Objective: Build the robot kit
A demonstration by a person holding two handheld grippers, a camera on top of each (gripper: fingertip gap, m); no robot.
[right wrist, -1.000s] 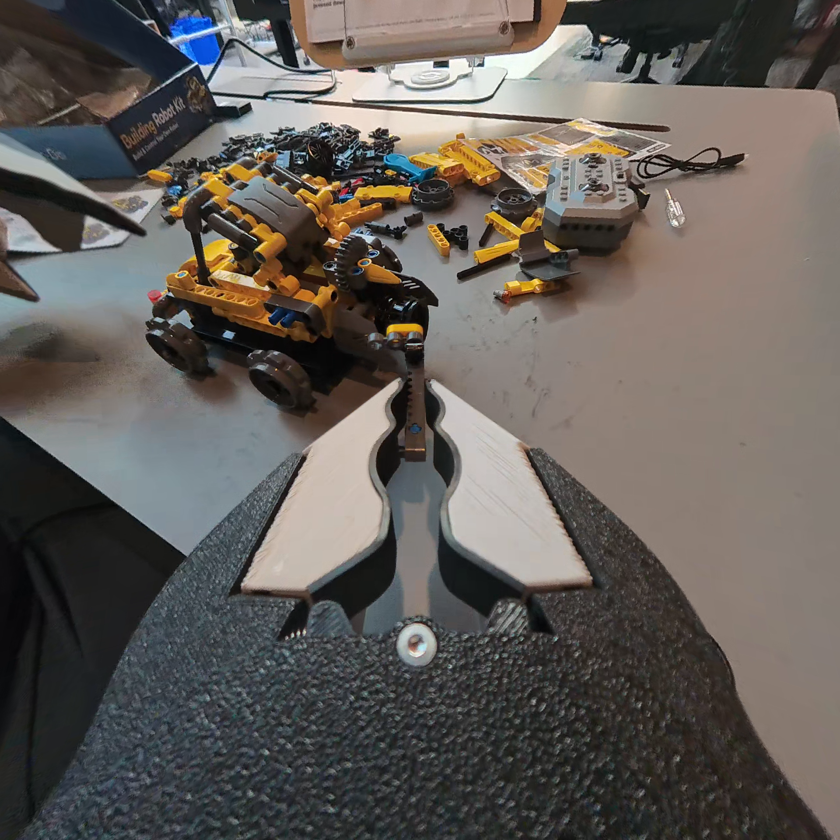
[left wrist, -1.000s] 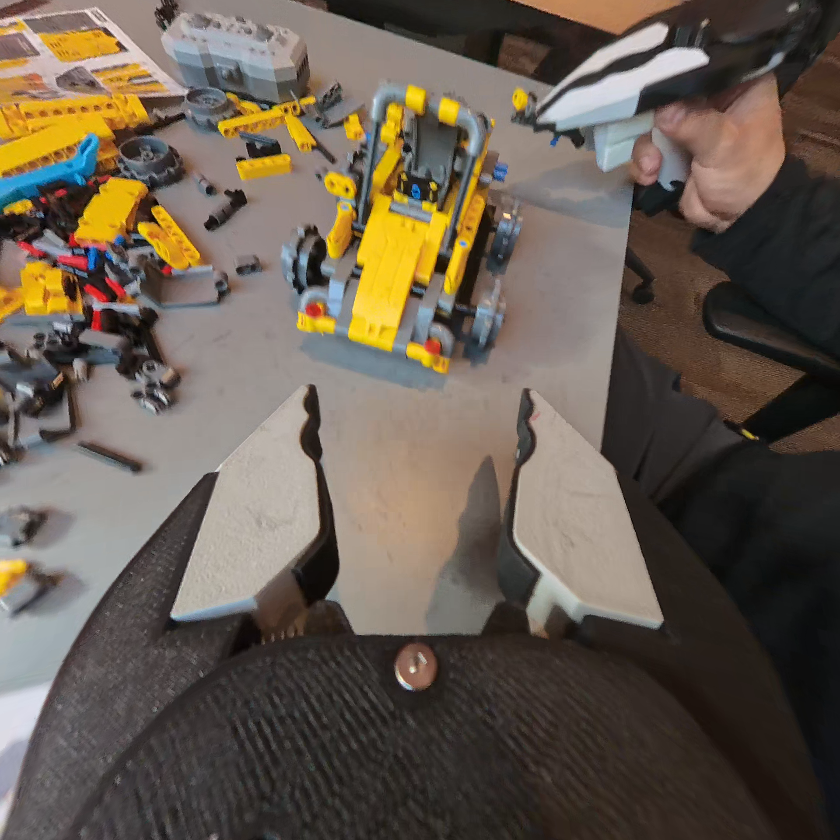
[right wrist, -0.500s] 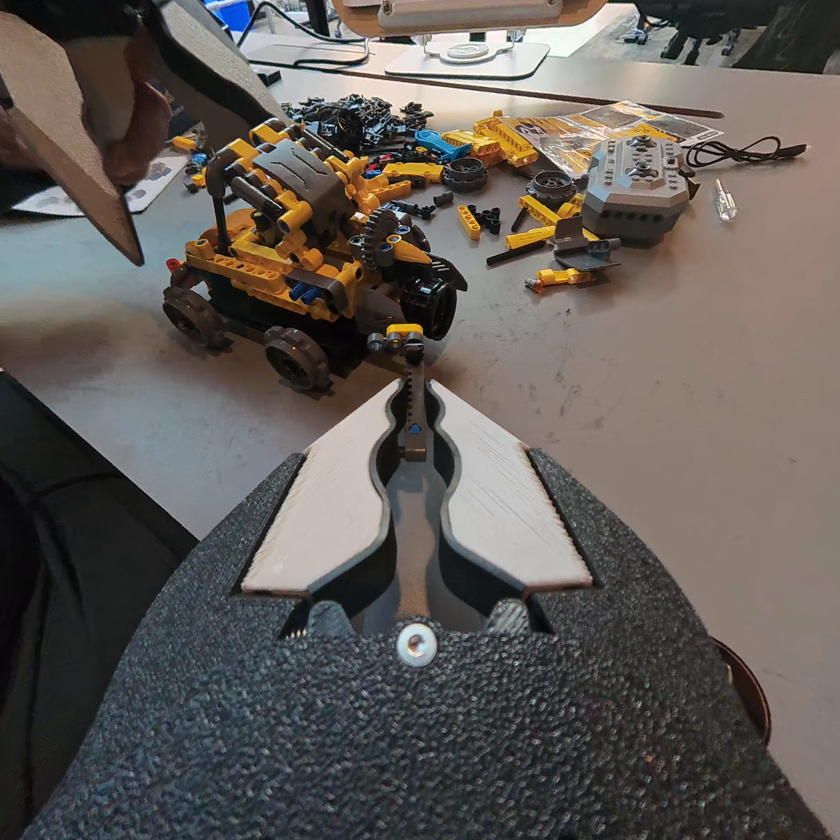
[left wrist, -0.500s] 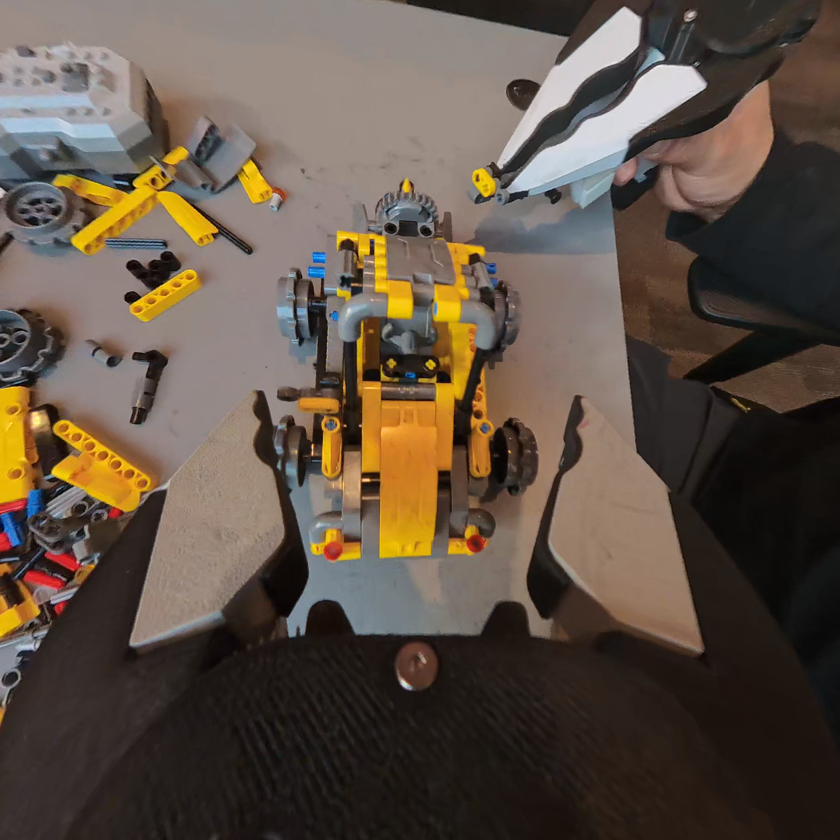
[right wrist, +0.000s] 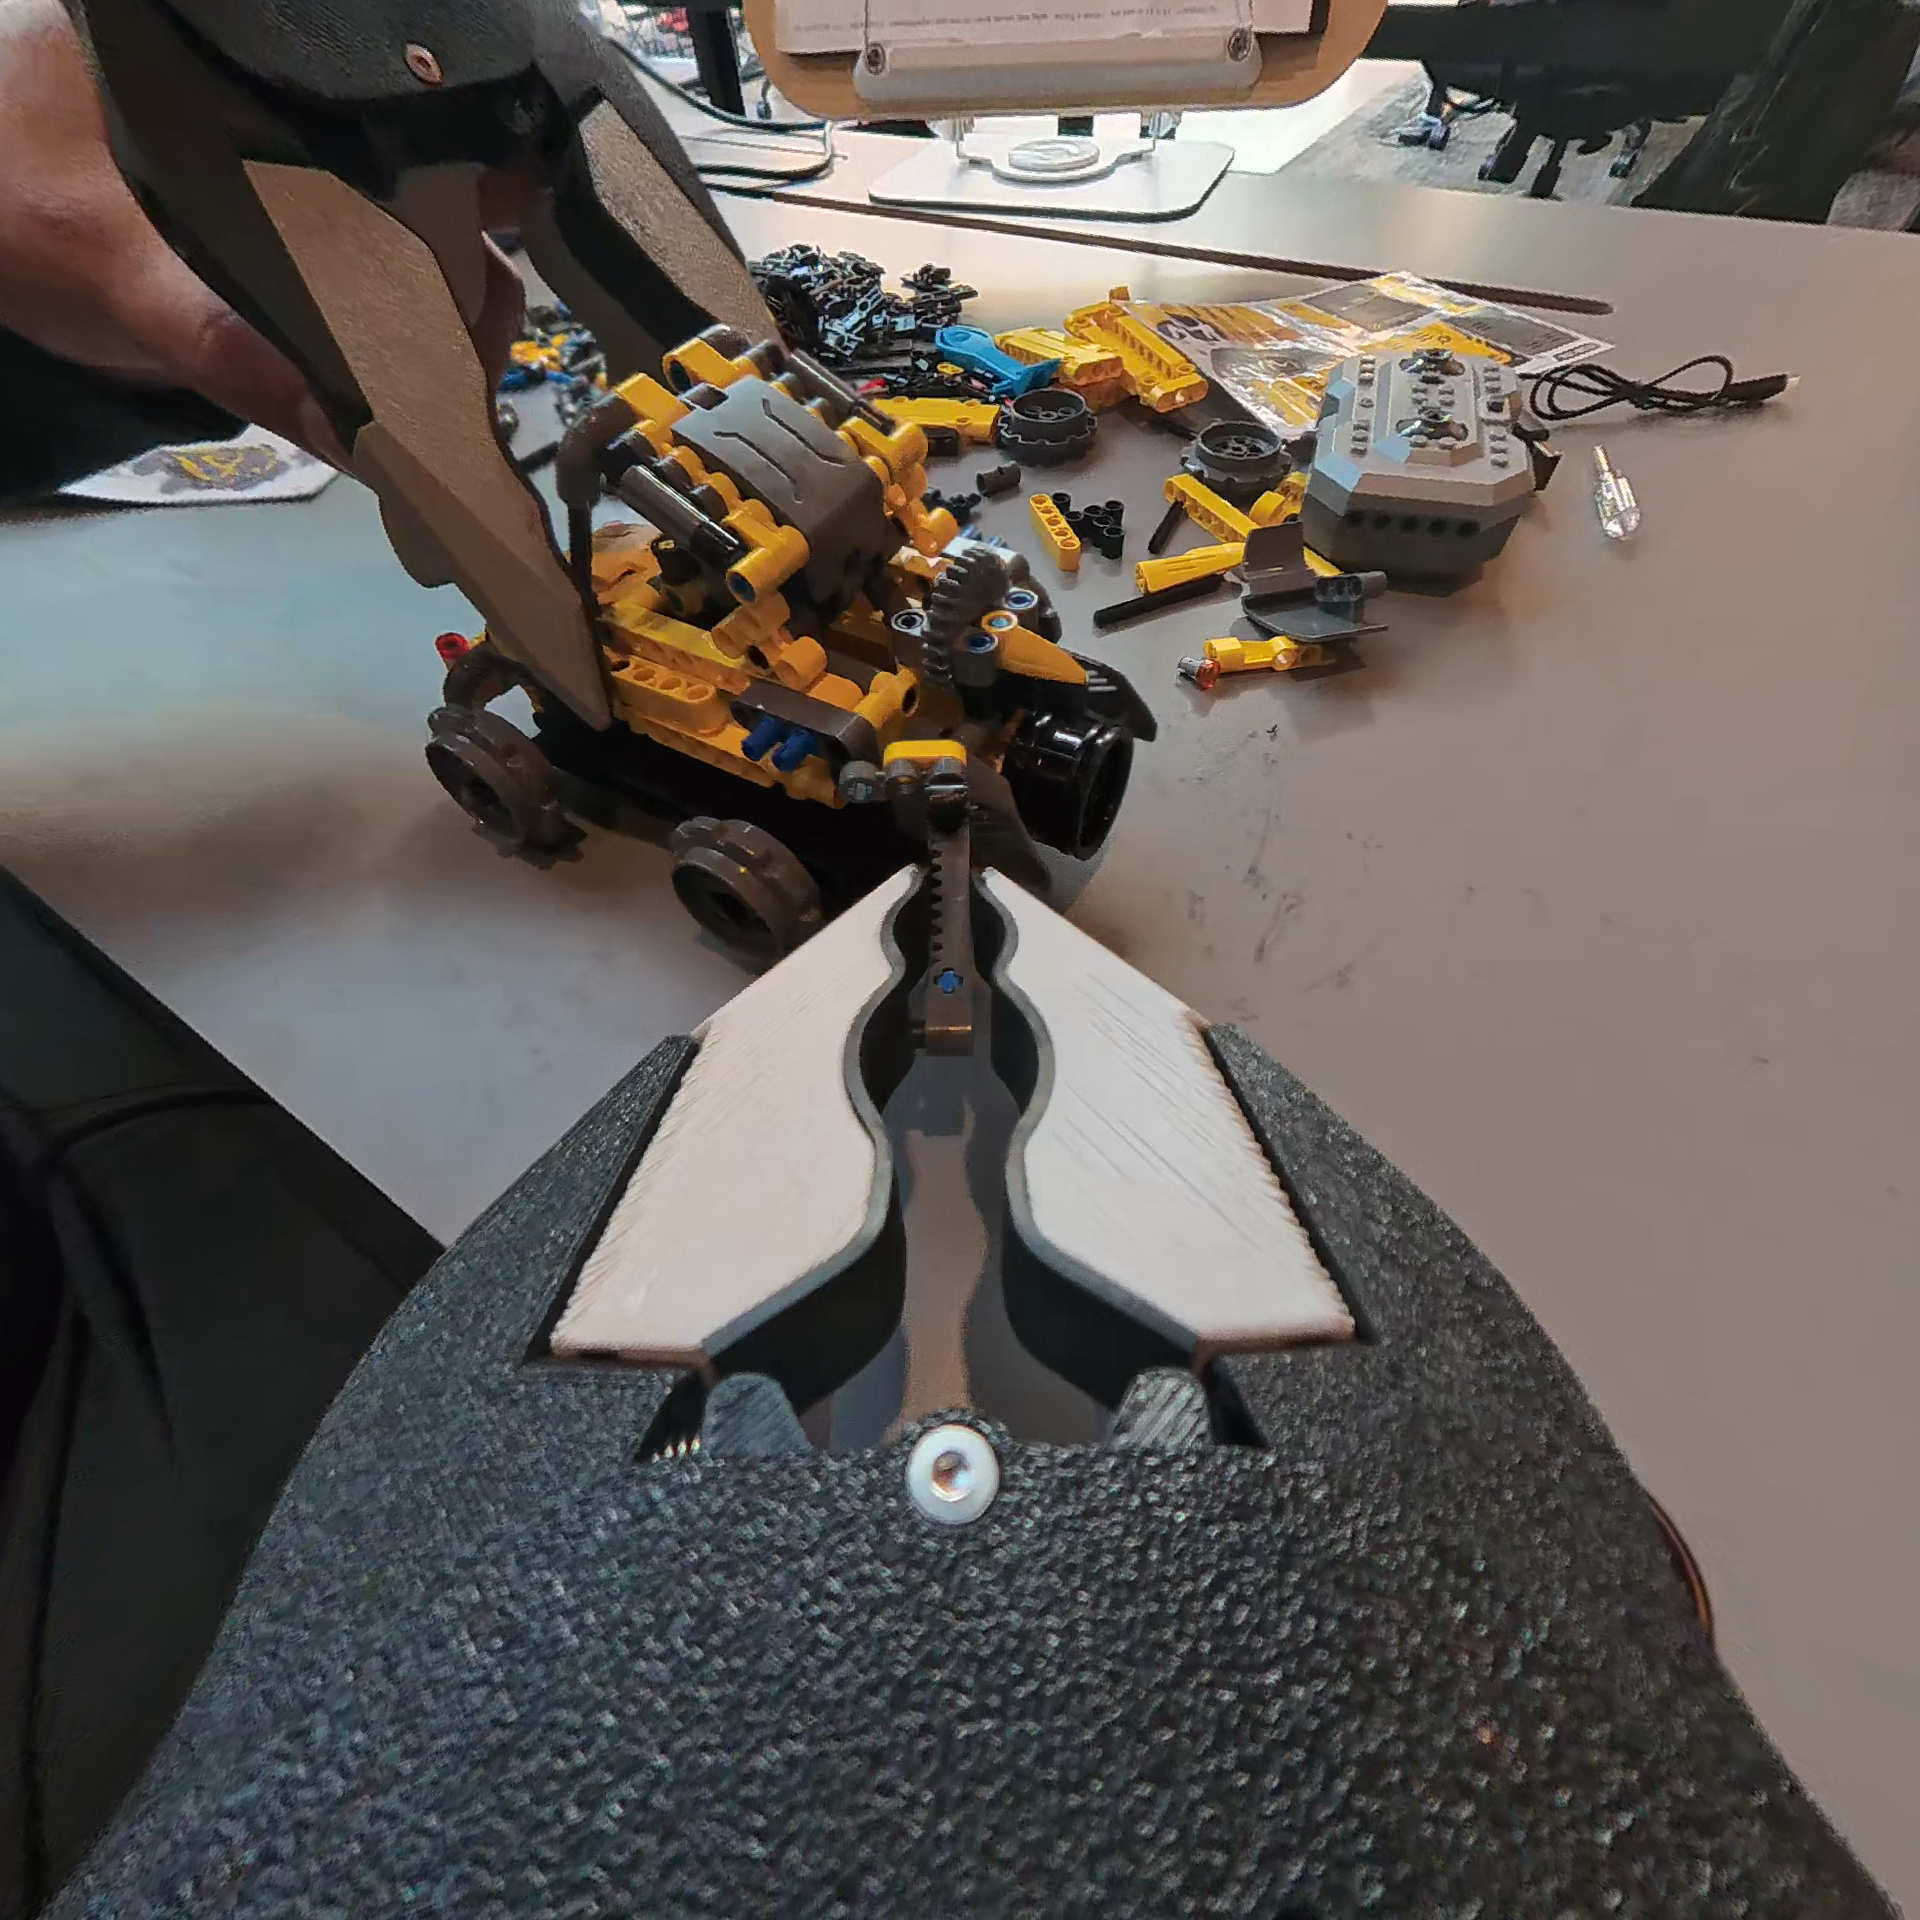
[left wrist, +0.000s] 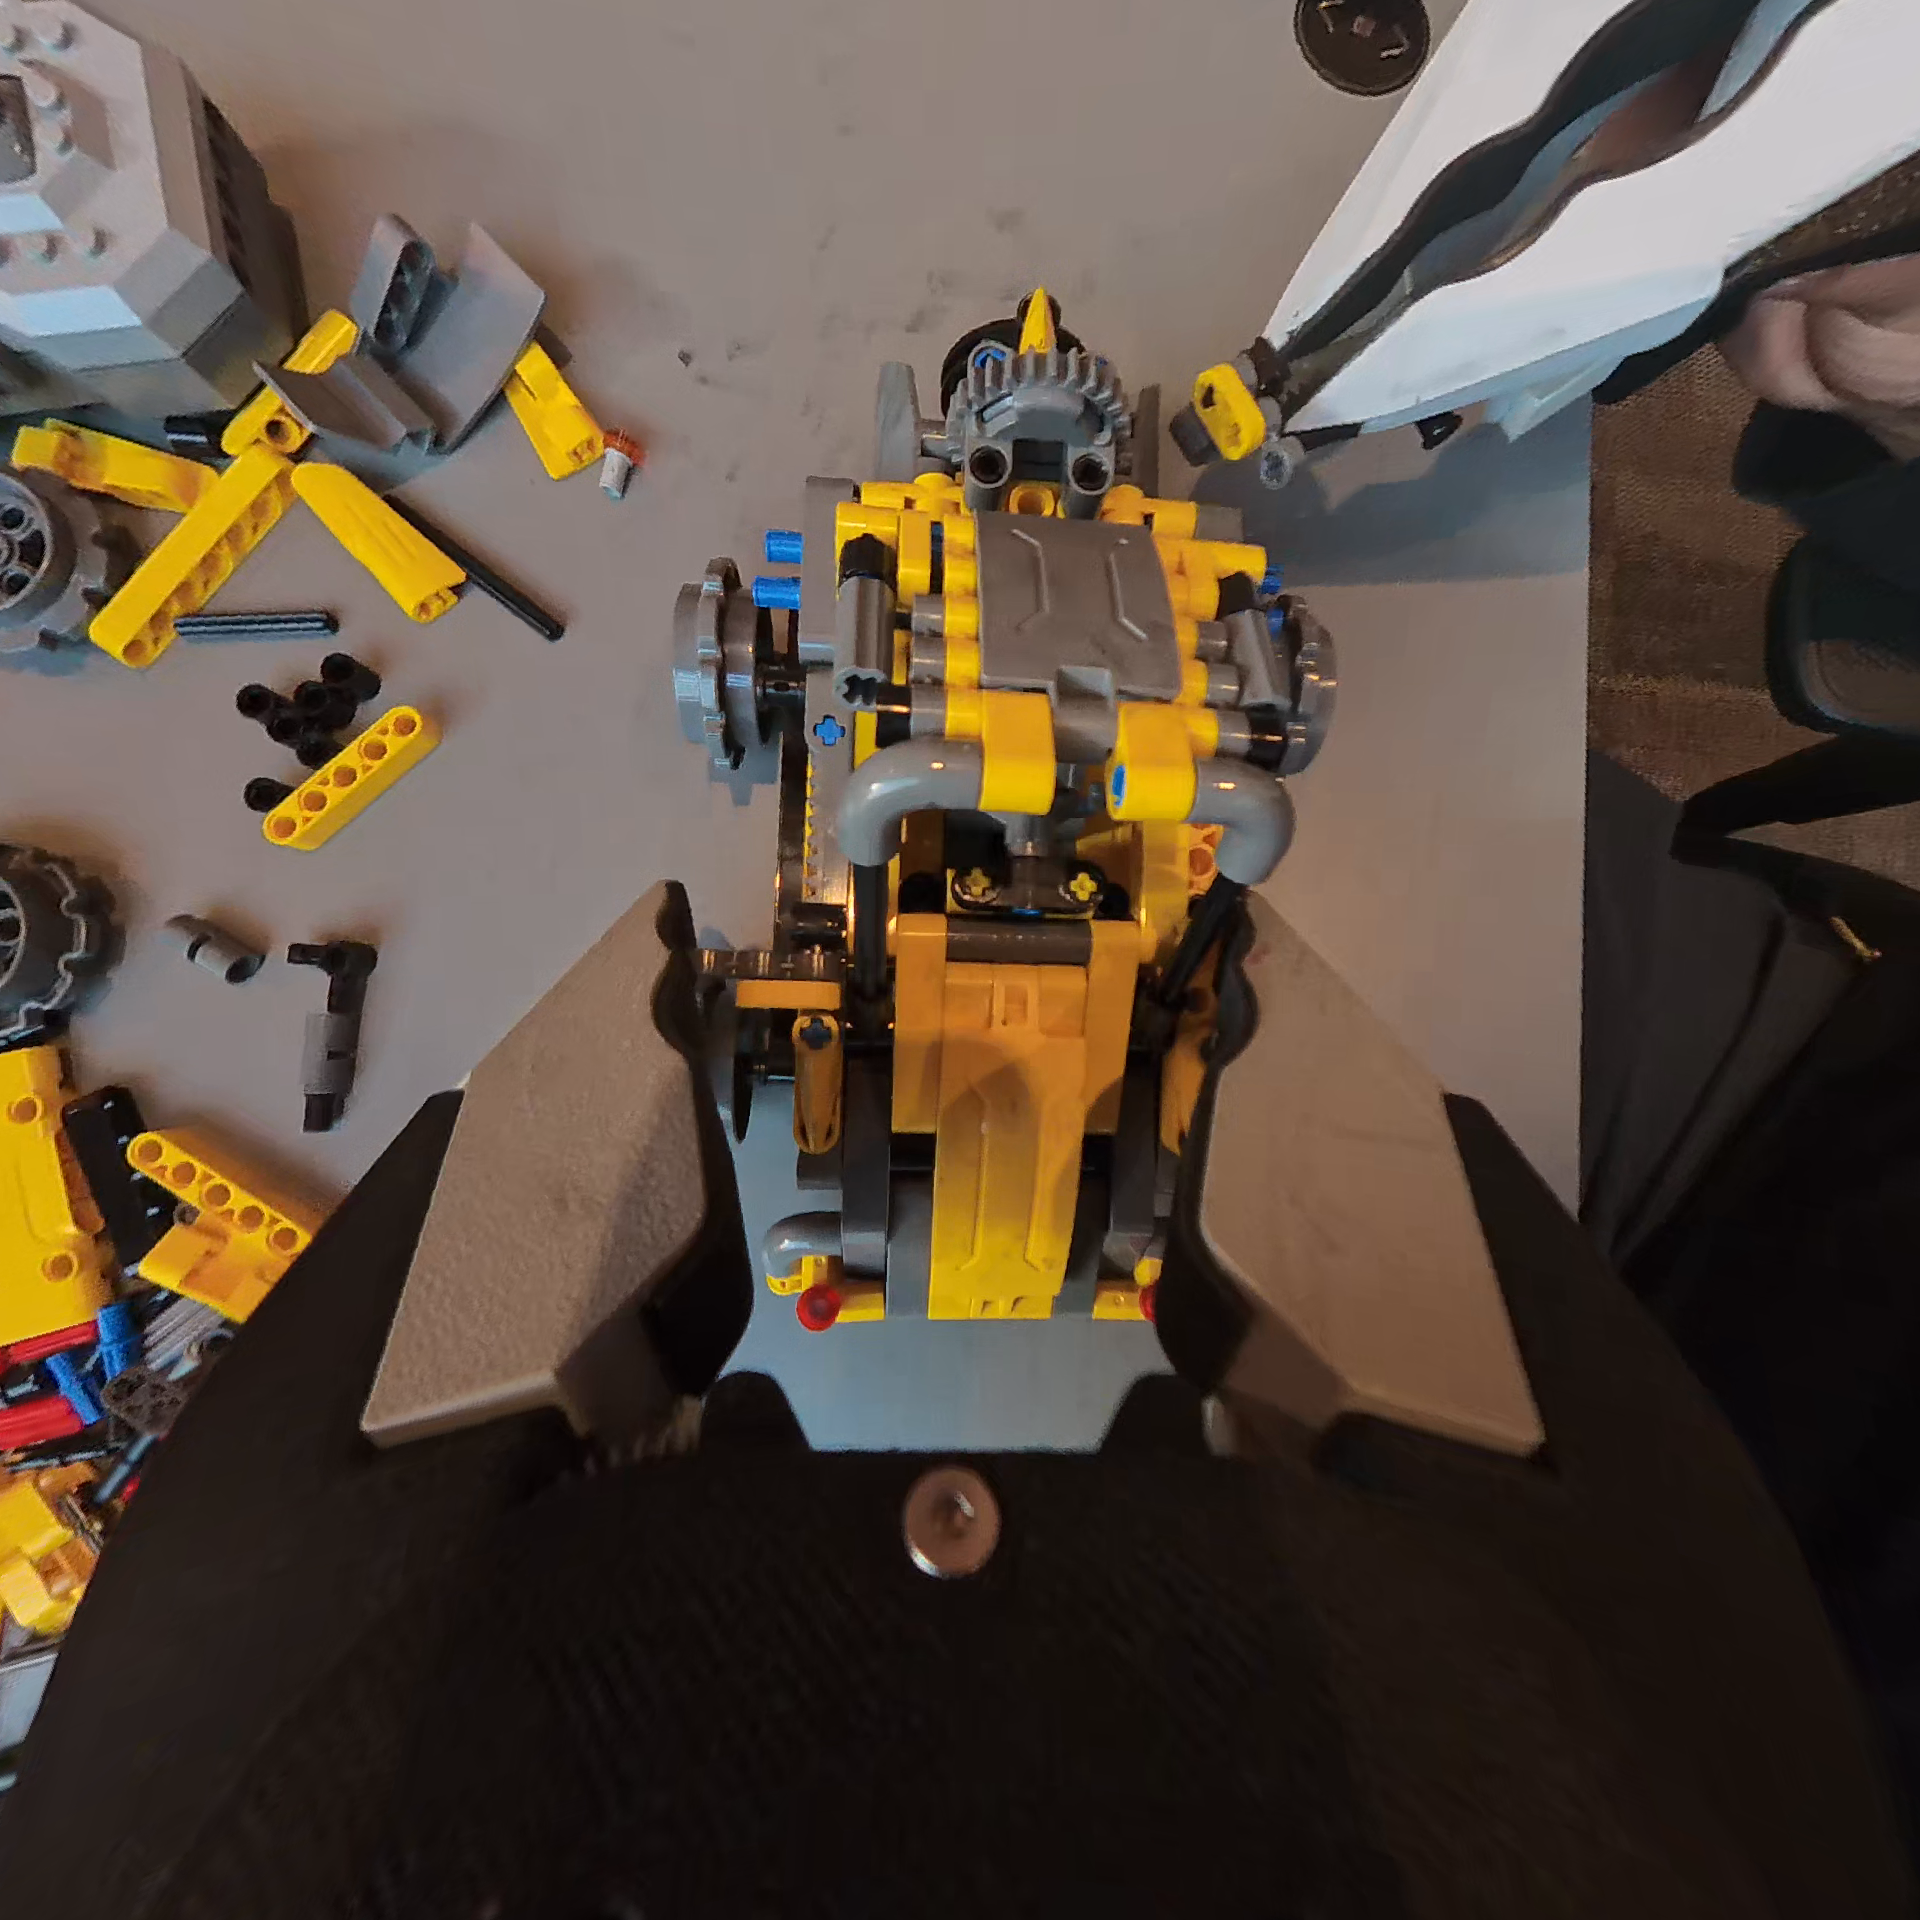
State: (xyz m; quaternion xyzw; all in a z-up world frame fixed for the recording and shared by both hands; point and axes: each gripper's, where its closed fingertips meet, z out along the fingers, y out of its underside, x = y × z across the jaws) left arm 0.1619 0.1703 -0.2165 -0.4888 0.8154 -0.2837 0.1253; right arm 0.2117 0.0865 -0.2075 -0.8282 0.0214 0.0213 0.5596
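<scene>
A yellow and grey brick-built vehicle (left wrist: 1039, 665) stands on the grey table (left wrist: 727, 156). My left gripper (left wrist: 961, 935) is down over its rear half, with the jaws closed against its two sides. In the right wrist view one left finger (right wrist: 468, 468) lies along the vehicle (right wrist: 790, 582). My right gripper (right wrist: 948, 878) is shut on a dark toothed rack piece (right wrist: 945, 935) with a yellow connector (right wrist: 925, 753) at its tip. That tip is close beside the vehicle's gear end. The right gripper also shows in the left wrist view (left wrist: 1283, 416).
Loose yellow beams (left wrist: 208, 540), black pins and grey wheels lie left of the vehicle. A grey hub block (right wrist: 1423, 457), an instruction sheet (right wrist: 1403, 322) and a black cable (right wrist: 1662, 384) lie behind. The table edge (left wrist: 1581, 727) runs just right of the vehicle, with a chair beyond. The tips of one gripper are about 11 cm away from the tips of the other.
My left gripper moved forward and down over the vehicle and its jaws narrowed onto the sides. My right gripper carried the rack piece closer to the vehicle's gear end.
</scene>
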